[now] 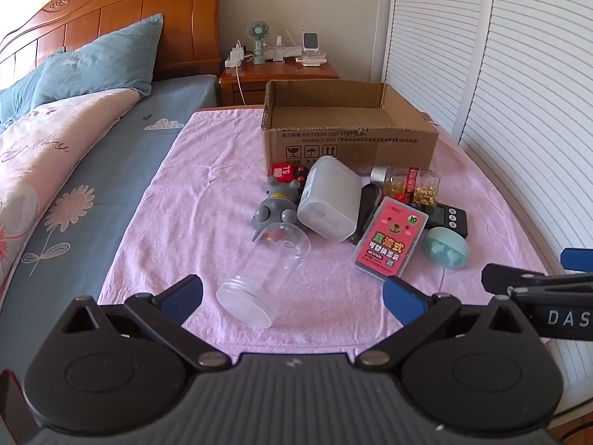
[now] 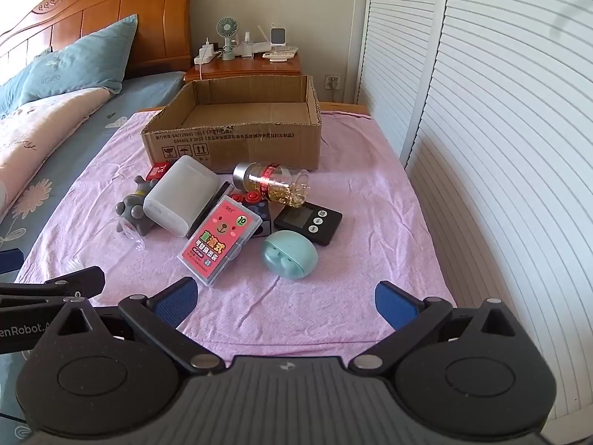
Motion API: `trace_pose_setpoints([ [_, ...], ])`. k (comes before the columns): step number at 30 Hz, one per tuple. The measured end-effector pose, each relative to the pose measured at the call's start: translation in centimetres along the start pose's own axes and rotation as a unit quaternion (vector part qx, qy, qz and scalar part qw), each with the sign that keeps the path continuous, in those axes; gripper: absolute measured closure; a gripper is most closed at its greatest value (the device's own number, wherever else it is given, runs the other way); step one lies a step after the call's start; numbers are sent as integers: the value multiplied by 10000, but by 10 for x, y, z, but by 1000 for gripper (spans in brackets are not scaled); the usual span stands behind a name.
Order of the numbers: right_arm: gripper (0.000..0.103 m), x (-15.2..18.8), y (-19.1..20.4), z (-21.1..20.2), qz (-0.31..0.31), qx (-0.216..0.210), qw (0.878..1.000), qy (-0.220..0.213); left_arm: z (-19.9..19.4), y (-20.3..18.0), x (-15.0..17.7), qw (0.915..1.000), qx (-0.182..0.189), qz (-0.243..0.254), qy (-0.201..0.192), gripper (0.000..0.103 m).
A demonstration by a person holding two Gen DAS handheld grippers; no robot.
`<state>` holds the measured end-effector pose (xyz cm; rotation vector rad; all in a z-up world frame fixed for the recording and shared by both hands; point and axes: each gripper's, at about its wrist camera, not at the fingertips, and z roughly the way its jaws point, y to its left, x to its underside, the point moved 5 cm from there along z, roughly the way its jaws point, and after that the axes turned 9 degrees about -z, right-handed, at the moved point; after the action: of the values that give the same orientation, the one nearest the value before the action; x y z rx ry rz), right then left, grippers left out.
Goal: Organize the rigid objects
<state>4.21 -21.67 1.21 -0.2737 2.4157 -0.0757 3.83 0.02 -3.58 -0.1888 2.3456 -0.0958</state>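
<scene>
An open, empty cardboard box (image 1: 348, 141) (image 2: 233, 144) stands at the back of a pink cloth. In front lies a pile: a clear plastic cup (image 1: 265, 278) on its side, a grey toy figure (image 1: 276, 204) (image 2: 135, 211), a white plastic container (image 1: 330, 200) (image 2: 178, 200), a pink pen-refill case (image 1: 391, 239) (image 2: 220, 243), a teal egg-shaped case (image 1: 446, 248) (image 2: 289, 256), a black timer (image 2: 309, 222) and a glass bottle of gold bits (image 2: 274, 183). My left gripper (image 1: 292, 296) is open just in front of the cup. My right gripper (image 2: 285, 300) is open in front of the teal case.
The pink cloth (image 1: 207, 193) covers a table beside a bed with blue pillows (image 1: 96, 63). A wooden nightstand (image 1: 278, 78) with a fan and chargers stands behind the box. White louvred doors (image 2: 481, 111) run along the right.
</scene>
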Motion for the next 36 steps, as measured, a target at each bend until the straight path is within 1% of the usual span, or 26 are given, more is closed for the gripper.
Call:
trace_pose_setpoints([
  [36,0,-2,0,-4,-12,11,10000,-58,-3,-2,0,10000,-24,-7,-18,1],
])
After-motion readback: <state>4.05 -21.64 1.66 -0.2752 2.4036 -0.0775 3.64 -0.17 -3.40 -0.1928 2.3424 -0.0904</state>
